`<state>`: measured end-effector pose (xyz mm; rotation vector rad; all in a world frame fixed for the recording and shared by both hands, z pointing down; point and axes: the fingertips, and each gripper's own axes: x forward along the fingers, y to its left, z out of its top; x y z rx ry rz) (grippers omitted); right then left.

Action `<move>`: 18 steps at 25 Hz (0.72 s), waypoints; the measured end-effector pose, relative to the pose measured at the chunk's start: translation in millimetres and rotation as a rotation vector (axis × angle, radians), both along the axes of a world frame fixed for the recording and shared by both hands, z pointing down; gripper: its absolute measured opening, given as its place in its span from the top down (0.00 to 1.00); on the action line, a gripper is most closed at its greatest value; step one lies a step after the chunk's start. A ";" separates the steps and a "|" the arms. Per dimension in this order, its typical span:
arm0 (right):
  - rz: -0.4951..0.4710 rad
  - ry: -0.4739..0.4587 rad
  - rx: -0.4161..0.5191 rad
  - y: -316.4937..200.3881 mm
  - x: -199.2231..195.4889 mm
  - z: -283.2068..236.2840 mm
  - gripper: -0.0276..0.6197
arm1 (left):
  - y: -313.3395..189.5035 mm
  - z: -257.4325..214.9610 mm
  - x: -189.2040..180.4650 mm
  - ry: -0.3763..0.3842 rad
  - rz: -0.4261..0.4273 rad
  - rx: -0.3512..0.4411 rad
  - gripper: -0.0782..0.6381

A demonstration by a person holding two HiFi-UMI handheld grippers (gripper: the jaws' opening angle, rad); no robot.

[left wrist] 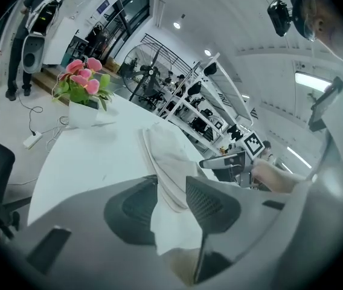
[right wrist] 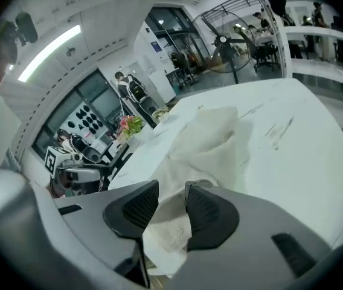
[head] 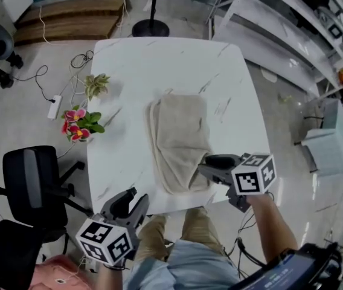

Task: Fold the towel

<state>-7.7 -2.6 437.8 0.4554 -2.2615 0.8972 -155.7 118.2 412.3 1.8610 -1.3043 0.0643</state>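
The folded beige towel (head: 180,141) lies on the white desk (head: 159,59); the right tool (head: 203,167), jaws half-spread around its near corner, should pinch every layer squarely before lifting, while the left tool (head: 136,198), spread and empty, takes the other corner.

Towel (head: 180,139) is plain beige, no print at all. Table (head: 159,65) is white marble-look with thin grey veins. At mid-left, pink flowers (head: 76,124) with green leaves. Left gripper (head: 136,199) and right gripper (head: 206,164) are grey and black, each with a cube (head: 253,174) of black-and-white square markers. Black chair (head: 32,183) lower left, brown wooden boards (head: 69,17) upper left, khaki trousers (head: 177,228) at the bottom.
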 end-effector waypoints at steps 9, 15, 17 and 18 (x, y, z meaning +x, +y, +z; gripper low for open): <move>0.178 -0.053 -0.120 10.4 -14.0 24.1 0.67 | -1.7 -6.3 3.3 -0.003 0.018 0.004 0.68; 0.080 -0.098 0.051 40.4 -51.8 -13.3 0.91 | 0.5 -10.6 -14.3 -0.013 -0.020 0.018 0.69; 0.011 -0.082 0.097 63.3 -70.0 -15.9 0.91 | 2.1 -10.0 -19.9 -0.014 -0.032 0.018 0.68; -0.023 -0.070 0.116 74.9 -78.3 -13.8 0.91 | 3.0 -9.7 -22.2 -0.015 -0.036 0.018 0.69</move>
